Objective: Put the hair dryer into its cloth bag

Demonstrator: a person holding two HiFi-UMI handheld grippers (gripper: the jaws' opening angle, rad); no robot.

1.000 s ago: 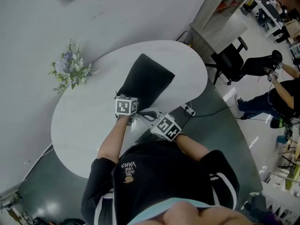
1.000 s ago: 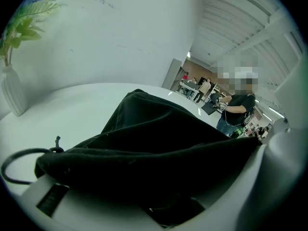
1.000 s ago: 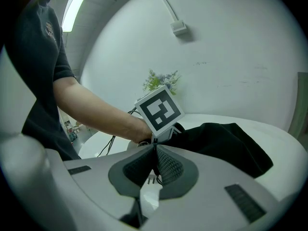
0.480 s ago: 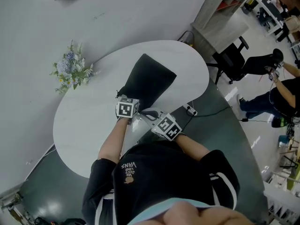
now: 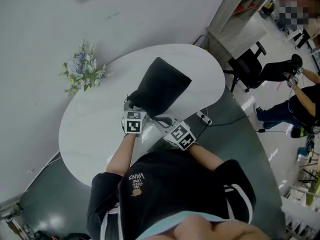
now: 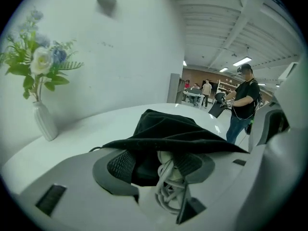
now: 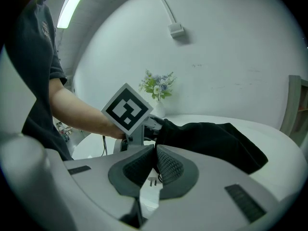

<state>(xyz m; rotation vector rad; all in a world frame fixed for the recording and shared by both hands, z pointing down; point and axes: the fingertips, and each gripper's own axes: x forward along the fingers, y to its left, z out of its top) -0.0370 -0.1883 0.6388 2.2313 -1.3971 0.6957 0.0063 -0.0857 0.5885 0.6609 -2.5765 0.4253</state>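
Surface first: a white oval top that carries everything, with a small bunch of flowers in a white vase at its far left edge by the wall.

Across the middle of it lies the black cloth bag. It is filled out and bulky, its closed end points away from the person, and its mouth faces both claws at the near edge. The hair dryer's body does not show in any view. Only its white cord can be seen, at the bag's mouth.

The left claw sits right at that mouth on the bag's left side. Its jaws stand apart and have just been opening. The rim of the bag drapes over the two pads, and in the gap between them are the dark inside of the bag and the bundled cord. The cord lies close against the right-hand pad, while the left-hand pad stands clear of it, so nothing is clamped.

The right claw is just beside the left one, on the near right side of the bag's mouth. Its jaws are together, with a fold of the bag's black edge pinched at their tips. From there the cloth runs away and to the right, toward the bag's bulk. Its own view shows the left claw's marker cube a little beyond the jaws, touching the bag's rim.

Below the right claw's closed pads, on the white top, lies the cord's small two-pin plug.
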